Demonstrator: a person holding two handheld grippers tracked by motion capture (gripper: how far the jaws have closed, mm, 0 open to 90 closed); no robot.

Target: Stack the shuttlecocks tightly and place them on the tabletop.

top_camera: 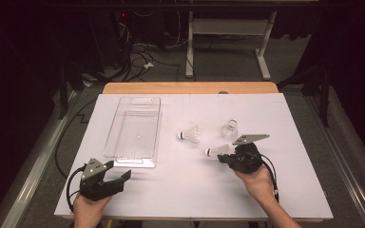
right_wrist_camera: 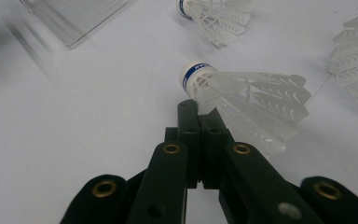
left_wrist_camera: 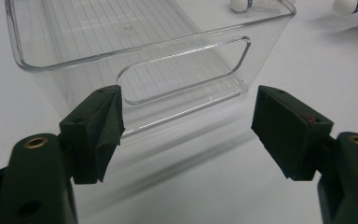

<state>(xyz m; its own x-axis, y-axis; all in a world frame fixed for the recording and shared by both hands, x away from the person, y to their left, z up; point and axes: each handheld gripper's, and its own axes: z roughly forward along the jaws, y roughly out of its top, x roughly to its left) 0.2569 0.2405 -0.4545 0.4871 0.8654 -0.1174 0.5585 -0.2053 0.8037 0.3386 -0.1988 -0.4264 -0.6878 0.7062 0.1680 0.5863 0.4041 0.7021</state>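
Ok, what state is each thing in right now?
Bin: upright, empty, on the table.
Near shuttlecock: pinched at its skirt in the right gripper, jaws shut.
Middle shuttlecock: lying on its side, free.
Far shuttlecock: free on the table.
Left gripper: jaws open, empty, facing the bin's handle end.

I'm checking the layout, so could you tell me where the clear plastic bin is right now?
In the high view the clear plastic bin sits left of centre on the white table, just beyond the open left gripper, with the shuttlecocks to its right.
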